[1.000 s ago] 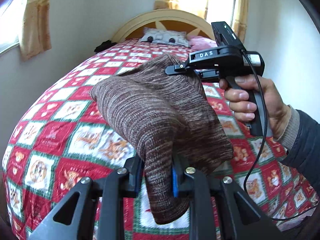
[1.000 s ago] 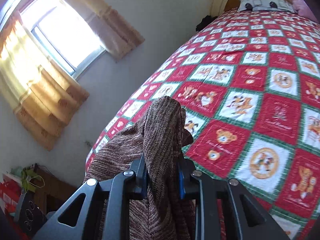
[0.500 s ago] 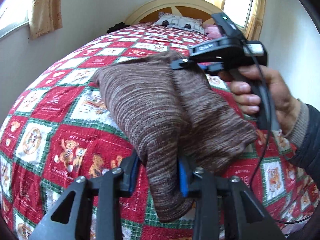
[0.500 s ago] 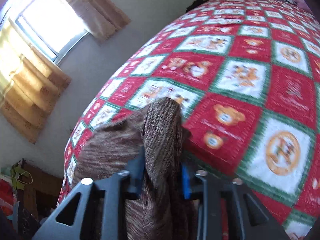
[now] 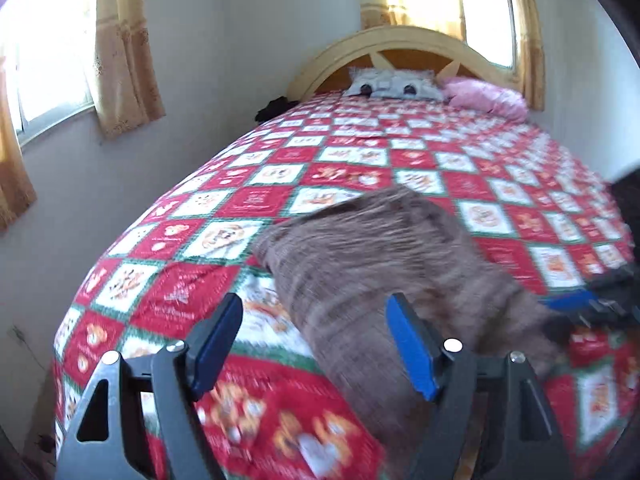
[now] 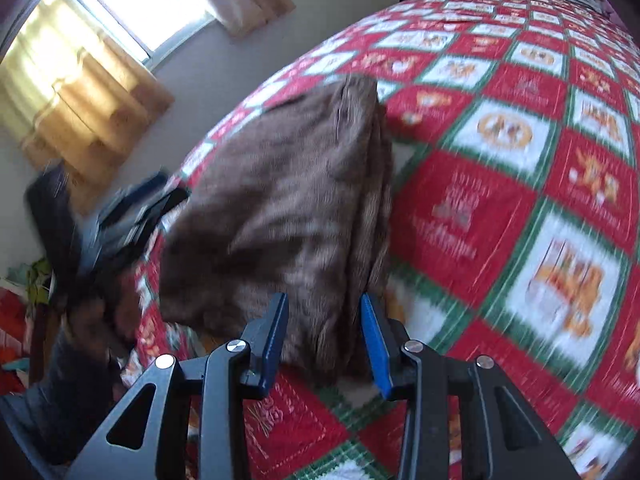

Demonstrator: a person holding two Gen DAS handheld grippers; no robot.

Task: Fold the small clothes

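A brown knitted garment (image 5: pixel 380 248) lies bunched on the red, white and green patchwork bedspread (image 5: pixel 248 200). My left gripper (image 5: pixel 314 300) hangs just over its near end. Its jaws are opening wide, and the cloth runs between them and under the right finger without touching the pads. In the right wrist view the garment (image 6: pixel 280 200) lies folded, with one edge between the fingers of my right gripper (image 6: pixel 324 298). Those jaws stand partly apart and loose around the cloth. The other gripper (image 6: pixel 132 216), blurred, is at the garment's left side.
The bed runs up to a curved wooden headboard (image 5: pixel 400 44) with a grey pillow (image 5: pixel 394 82) and a pink pillow (image 5: pixel 484 98). A dark item (image 5: pixel 276 106) lies by the wall. Curtained windows (image 5: pixel 124 52) flank the bed. Clutter (image 6: pixel 24 300) stands on the floor.
Both grippers came down and the garment, held up before, now rests on the bedspread. The left jaws went from shut on the cloth to wide apart. The right jaws widened too.
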